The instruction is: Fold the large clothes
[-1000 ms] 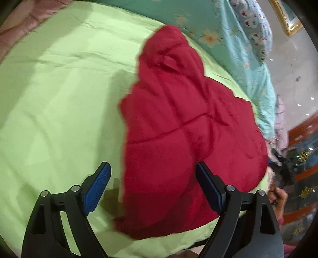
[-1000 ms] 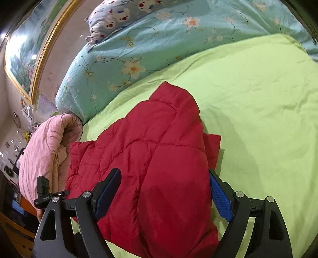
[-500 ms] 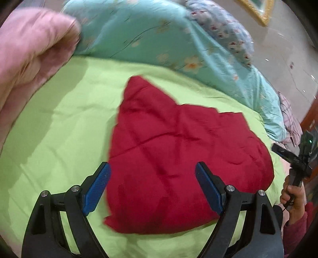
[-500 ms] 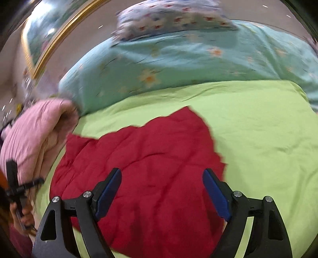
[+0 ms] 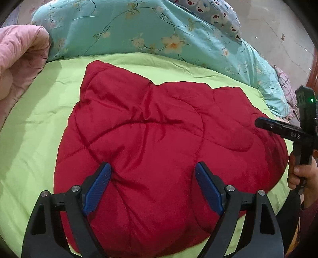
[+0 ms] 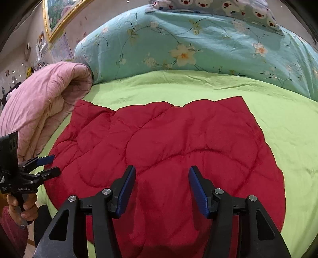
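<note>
A red quilted garment (image 5: 159, 142) lies folded flat on the lime-green bed sheet (image 5: 33, 127); it also shows in the right wrist view (image 6: 178, 142). My left gripper (image 5: 153, 186) is open and empty, hovering over the garment's near part. My right gripper (image 6: 162, 188) is open and empty, also above the garment's near part. The right gripper shows at the right edge of the left wrist view (image 5: 286, 131). The left gripper shows at the left edge of the right wrist view (image 6: 43, 166).
A rolled pink quilt (image 6: 39, 103) lies to the left of the garment. A teal floral duvet (image 6: 198, 45) and a bear-print pillow (image 6: 218, 6) lie at the far side. Bare green sheet (image 6: 294, 139) lies to the right.
Both grippers have swung round and pulled back to face the garment squarely. The right gripper's jaws have narrowed a little. The garment lies flatter and wider than a second ago.
</note>
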{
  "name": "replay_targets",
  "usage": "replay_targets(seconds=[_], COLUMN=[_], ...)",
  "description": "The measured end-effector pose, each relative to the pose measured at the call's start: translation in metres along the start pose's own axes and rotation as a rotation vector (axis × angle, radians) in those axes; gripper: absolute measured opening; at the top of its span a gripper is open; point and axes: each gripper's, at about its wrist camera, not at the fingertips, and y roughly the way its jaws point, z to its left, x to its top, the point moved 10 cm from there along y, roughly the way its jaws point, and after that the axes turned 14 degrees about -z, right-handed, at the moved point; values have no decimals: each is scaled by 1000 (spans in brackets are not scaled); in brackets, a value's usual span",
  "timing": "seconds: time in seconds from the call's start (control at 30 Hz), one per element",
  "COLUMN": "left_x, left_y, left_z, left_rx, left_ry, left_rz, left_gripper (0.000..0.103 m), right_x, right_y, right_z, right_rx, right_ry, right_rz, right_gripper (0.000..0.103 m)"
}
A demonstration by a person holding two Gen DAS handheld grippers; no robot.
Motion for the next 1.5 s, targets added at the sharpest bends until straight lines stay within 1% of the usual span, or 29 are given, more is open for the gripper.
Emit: replay_targets(seconds=[0.07,0.17,0.23,0.33,0.37,0.43,0.53,0.63,0.8,0.97,1.07,1.13,1.17,1.23,1.3,1.4,1.43,1.5], left_x=[2,6,9,14,15,16,13,9,3,5,6,5,5,5,5,5,5,7], left_y=[5,17,26,44,48,63,76,83,80,82,83,82,82,82,81,80,80,77], left_z=[0,4,9,19,20,24,29,33,34,34,34,34,34,34,34,34,34,34], left_rx=[2,10,23,48,52,71,86,117,138,149,159,166,169,175,182,187,189,201], left_ry=[6,-8,-26,-77,-84,-85,-104,-102,-95,-86,-72,-65,-64,-62,-58,-54,-54,-48], left_rz=[3,21,31,55,60,73,96,110,100,106,114,114,115,115,115,114,115,111], left_gripper=[87,87,87,87,87,87,88,88,88,88,88,88,88,89,89,89,89,88], right_x=[2,0,-3,-8,-9,-14,-17,-22,-25,-25,-20,-13,-7,1,-3,-21,-30,-48], right_y=[10,29,41,51,53,57,58,60,60,64,56,39,24,-8,-28,-43,-41,-29], right_z=[-7,-25,-39,-74,-82,-99,-117,-128,-131,-134,-133,-129,-122,-97,-70,-42,-38,-45], right_rx=[-22,-83,-121,-241,-253,-256,-299,-293,-317,-313,-319,-326,-319,-257,-204,-170,-177,-224], right_ry=[-3,-6,16,53,76,149,163,212,192,199,205,206,204,182,127,52,30,-11], right_rz=[14,47,72,75,80,92,88,90,84,85,70,33,-1,-64,-77,-50,-24,36], right_gripper=[58,57,57,60,62,63,66,69,74,75,74,74,74,75,76,76,76,77])
